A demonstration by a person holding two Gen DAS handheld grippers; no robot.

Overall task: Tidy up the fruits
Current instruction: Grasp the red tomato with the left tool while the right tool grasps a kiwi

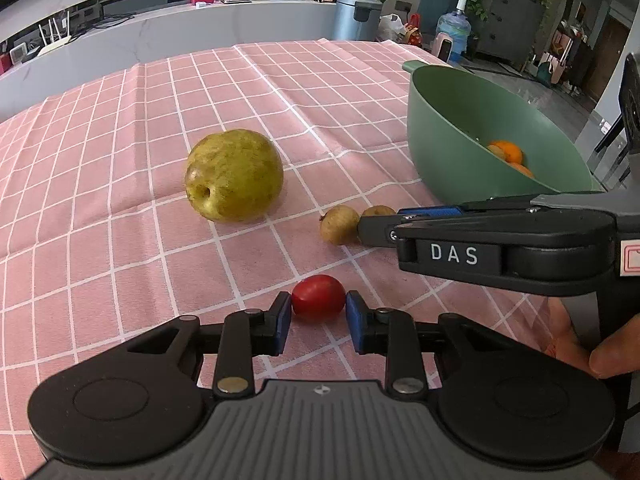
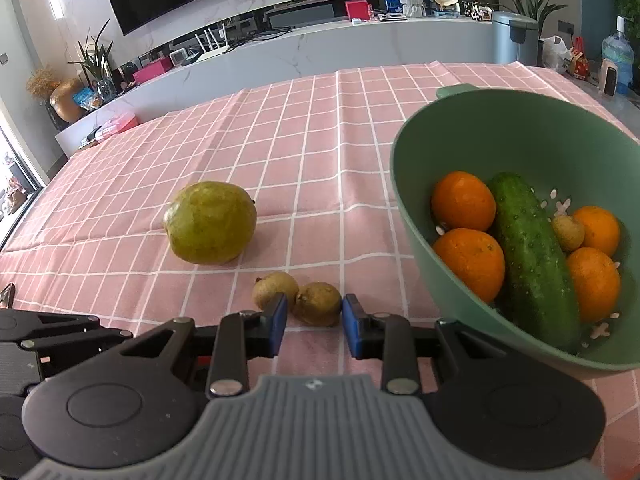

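The left gripper [image 1: 318, 322] is open a little, its blue pads at both sides of a small red fruit [image 1: 318, 299] lying on the pink checked cloth [image 1: 120, 240]; whether they touch it I cannot tell. The right gripper [image 2: 314, 325] is open too, one brown longan [image 2: 318, 304] between its pads, a second longan [image 2: 275, 289] just beside the left pad. The green pear [image 2: 210, 228] lies apart, with free cloth around it. The green bowl [image 2: 416, 216], near the cloth's right edge, holds oranges [image 2: 463, 201] and a cucumber [image 2: 532, 256].
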